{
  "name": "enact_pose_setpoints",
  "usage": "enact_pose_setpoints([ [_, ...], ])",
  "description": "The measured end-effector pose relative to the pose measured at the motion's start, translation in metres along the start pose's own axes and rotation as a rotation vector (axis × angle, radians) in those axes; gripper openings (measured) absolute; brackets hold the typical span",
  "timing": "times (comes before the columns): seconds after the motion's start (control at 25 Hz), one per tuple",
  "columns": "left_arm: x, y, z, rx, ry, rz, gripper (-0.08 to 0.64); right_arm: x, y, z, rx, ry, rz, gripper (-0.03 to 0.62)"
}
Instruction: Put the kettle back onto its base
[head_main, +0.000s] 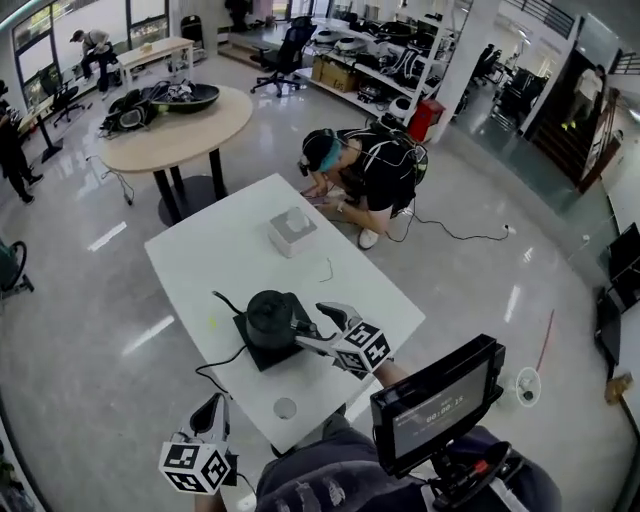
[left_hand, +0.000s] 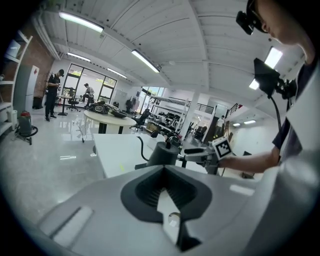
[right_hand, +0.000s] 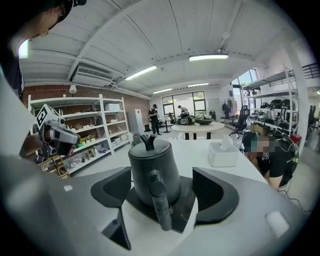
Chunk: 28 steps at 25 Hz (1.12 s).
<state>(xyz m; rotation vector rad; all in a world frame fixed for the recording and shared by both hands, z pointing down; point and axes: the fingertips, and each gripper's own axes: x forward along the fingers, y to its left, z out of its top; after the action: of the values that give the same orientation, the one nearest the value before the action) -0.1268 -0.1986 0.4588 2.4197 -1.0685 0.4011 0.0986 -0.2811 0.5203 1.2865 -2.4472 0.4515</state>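
Looks done: matte black kettle (right_hand: 152, 164) seated on square black base (right_hand: 186, 202), between wide-open, empty right tool (right_hand: 164, 192); left tool (left_hand: 166, 185) closed, empty.

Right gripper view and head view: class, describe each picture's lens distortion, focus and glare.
Right gripper view: strong fisheye, the ceiling lights arc and the corners go black, yet the kettle is sharp. Head view: straight lines bend toward the frame's edges, the table stays sharp, and the glossy floor carries bright glare streaks.
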Motion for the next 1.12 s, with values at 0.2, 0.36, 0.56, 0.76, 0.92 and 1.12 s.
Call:
enact_pose_setpoints([
  [0.2,0.013,-0.003,0.004,0.027,-0.028,-0.069,0.002,-0.022,0.005,0.028,-0.051,-0.061,-0.057,0.374],
  [0.36,0.017,-0.005,-0.003,0.034,-0.015,-0.114,0.002,-0.041,0.018,0.047,-0.057,-0.122,-0.093,0.373],
  [0.56,0.023,-0.014,-0.009,0.044,0.009,-0.184,0.002,-0.067,0.040,0.065,-0.022,-0.194,-0.111,0.354],
  [0.76,0.027,-0.026,-0.011,0.068,0.004,-0.236,0.002,-0.087,0.056,0.059,0.000,-0.194,-0.130,0.115],
  [0.92,0.013,-0.043,0.009,0.090,-0.023,-0.231,0.001,-0.099,0.071,0.068,-0.027,-0.174,-0.097,0.002],
  [1.12,0.006,-0.062,0.015,0.106,-0.011,-0.179,0.002,-0.108,0.078,0.073,0.003,-0.205,-0.008,0.002],
])
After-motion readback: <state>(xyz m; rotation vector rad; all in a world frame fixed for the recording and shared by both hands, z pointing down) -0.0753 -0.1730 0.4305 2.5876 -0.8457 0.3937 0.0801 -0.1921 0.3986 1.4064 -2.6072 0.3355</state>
